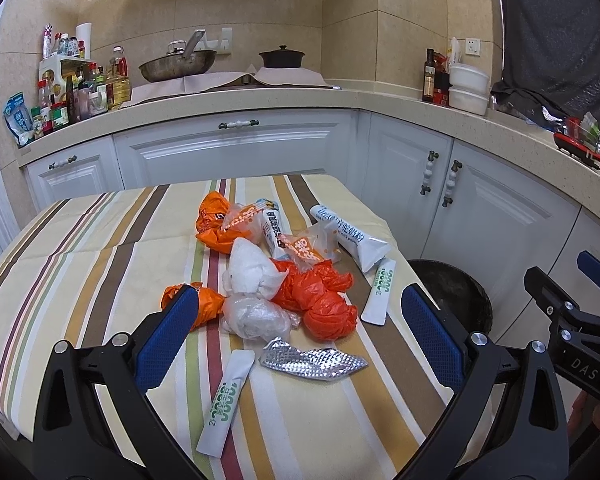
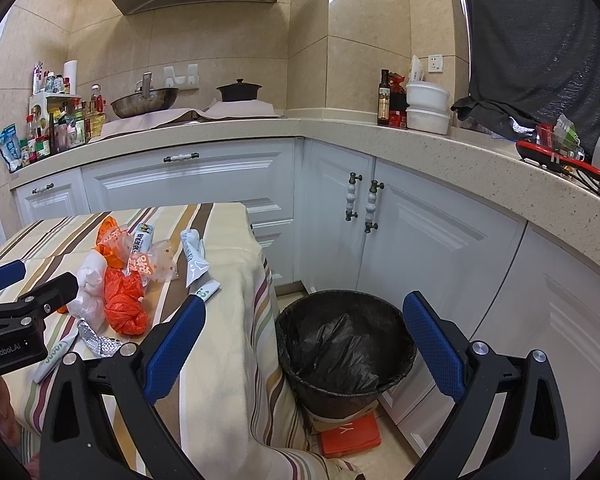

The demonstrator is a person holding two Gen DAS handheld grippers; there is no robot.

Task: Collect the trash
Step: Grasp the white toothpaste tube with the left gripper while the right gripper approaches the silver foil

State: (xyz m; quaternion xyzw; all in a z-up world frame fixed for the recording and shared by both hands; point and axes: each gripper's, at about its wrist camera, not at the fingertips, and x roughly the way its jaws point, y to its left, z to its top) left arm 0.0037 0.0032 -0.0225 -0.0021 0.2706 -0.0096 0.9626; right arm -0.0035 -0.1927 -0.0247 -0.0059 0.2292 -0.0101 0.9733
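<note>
A pile of trash lies on the striped tablecloth (image 1: 80,248): orange plastic bags (image 1: 320,300), a white wad (image 1: 252,268), a clear crumpled bag (image 1: 256,316), a silver foil wrapper (image 1: 316,362), white sachets (image 1: 226,400) and milk powder packets (image 1: 356,240). My left gripper (image 1: 300,312) is open and empty, held above the near part of the pile. My right gripper (image 2: 304,320) is open and empty, over the black-lined trash bin (image 2: 344,344) on the floor to the right of the table. The pile also shows in the right wrist view (image 2: 124,296).
White kitchen cabinets (image 2: 420,240) and a beige counter (image 2: 340,132) wrap around behind the table and the bin. A wok (image 1: 178,65), a dark pot (image 1: 282,57) and several bottles (image 1: 80,88) stand on the counter. An orange flat object (image 2: 350,434) lies under the bin.
</note>
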